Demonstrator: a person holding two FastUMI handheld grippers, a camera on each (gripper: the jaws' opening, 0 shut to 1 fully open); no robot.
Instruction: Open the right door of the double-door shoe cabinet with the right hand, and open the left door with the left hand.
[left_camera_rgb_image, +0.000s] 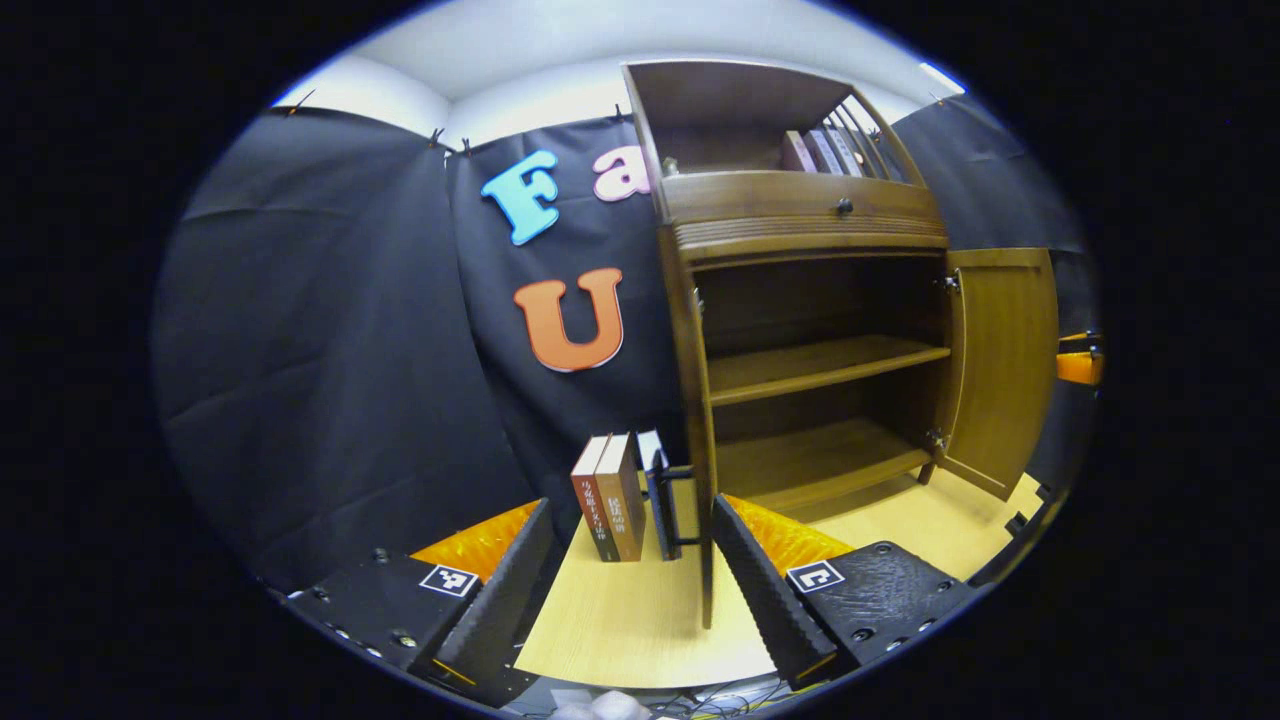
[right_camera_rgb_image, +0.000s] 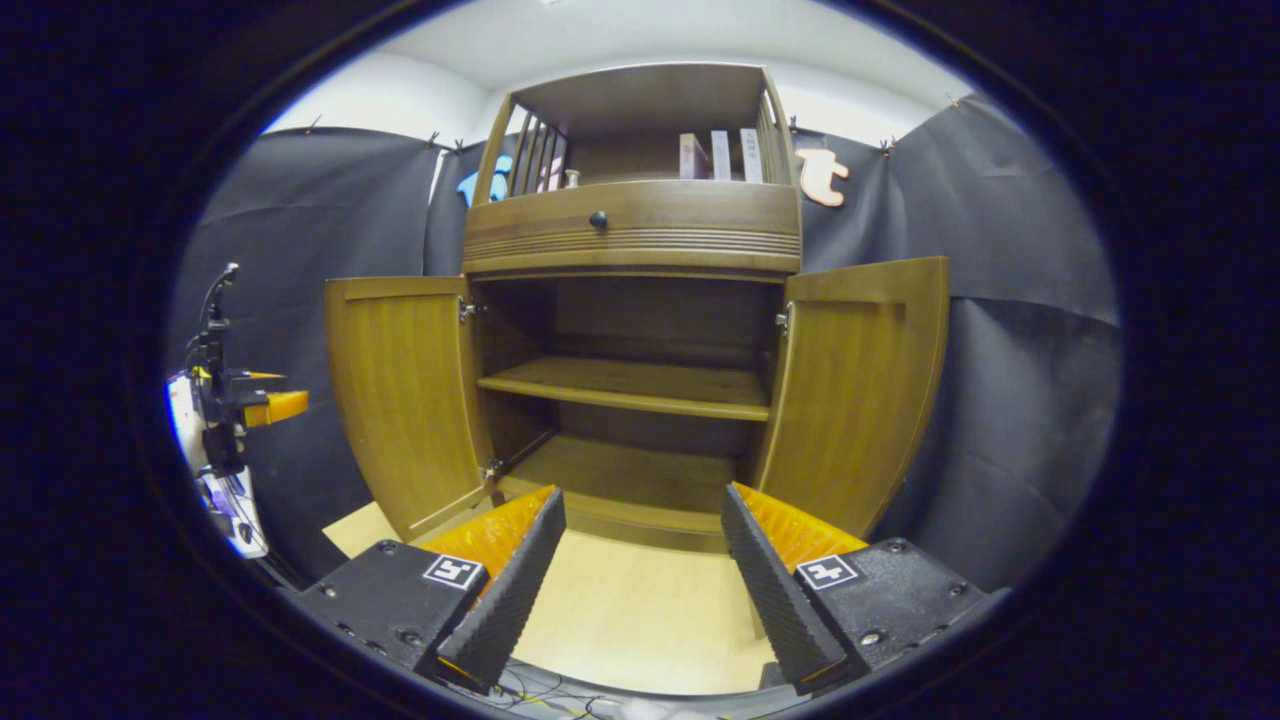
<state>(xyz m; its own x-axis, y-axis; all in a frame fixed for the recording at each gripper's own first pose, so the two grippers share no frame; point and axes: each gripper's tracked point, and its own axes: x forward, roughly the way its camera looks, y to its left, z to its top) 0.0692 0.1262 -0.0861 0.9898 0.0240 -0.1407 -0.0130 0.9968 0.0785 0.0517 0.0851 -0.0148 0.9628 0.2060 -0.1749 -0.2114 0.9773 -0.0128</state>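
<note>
The wooden shoe cabinet (right_camera_rgb_image: 630, 230) stands on a pale table with both doors swung open, showing two bare shelves inside. In the right gripper view the left door (right_camera_rgb_image: 405, 400) and the right door (right_camera_rgb_image: 860, 390) flare outward; my right gripper (right_camera_rgb_image: 640, 590) is open in front of the cabinet, holding nothing. In the left gripper view the left door (left_camera_rgb_image: 703, 450) appears edge-on, its lower edge standing between my fingers close to the right one. My left gripper (left_camera_rgb_image: 630, 600) is open, not pressing on it. The right door (left_camera_rgb_image: 1000, 370) hangs open farther off.
Three books (left_camera_rgb_image: 612, 495) stand upright with a black bookend on the table (left_camera_rgb_image: 620, 630) left of the cabinet. A drawer with a dark knob (right_camera_rgb_image: 598, 218) sits above the doors, with books (right_camera_rgb_image: 715, 155) on the top shelf. Black cloth walls surround the booth.
</note>
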